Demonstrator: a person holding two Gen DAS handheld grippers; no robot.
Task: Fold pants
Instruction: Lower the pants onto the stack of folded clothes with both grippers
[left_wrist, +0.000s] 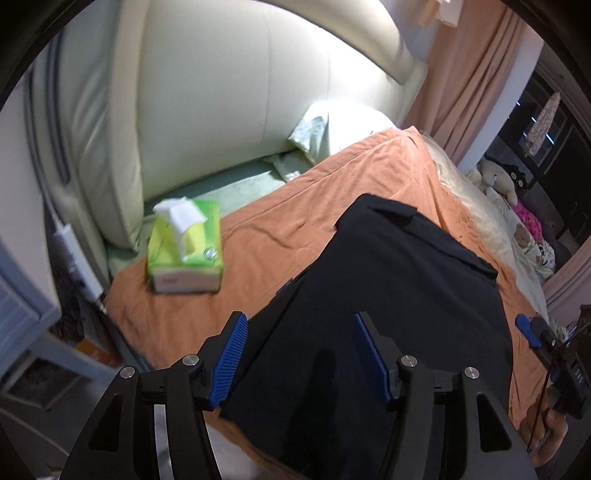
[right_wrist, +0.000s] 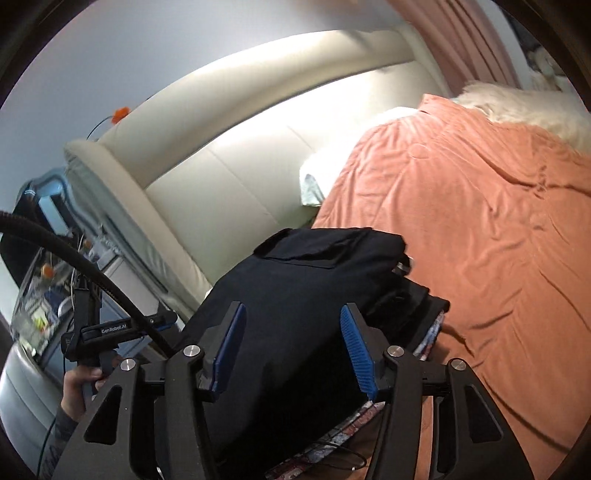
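Note:
Dark navy pants (left_wrist: 399, 291) lie folded in a flat rectangle on the orange bedspread (left_wrist: 280, 236). In the right wrist view the pants (right_wrist: 295, 295) sit on top of a stack of other folded clothes (right_wrist: 424, 332). My left gripper (left_wrist: 299, 325) is open and empty, hovering just above the near edge of the pants. My right gripper (right_wrist: 291, 317) is open and empty, above the pants. The right gripper also shows at the right edge of the left wrist view (left_wrist: 532, 332), and the left gripper shows at the left of the right wrist view (right_wrist: 162, 321).
A green tissue box (left_wrist: 186, 247) stands on the bedspread left of the pants. A cream padded headboard (left_wrist: 229, 96) and a pillow (left_wrist: 332, 129) are behind. Soft toys (left_wrist: 509, 181) and a cream blanket (right_wrist: 517, 107) lie at the far side. A nightstand (left_wrist: 33, 325) stands left of the bed.

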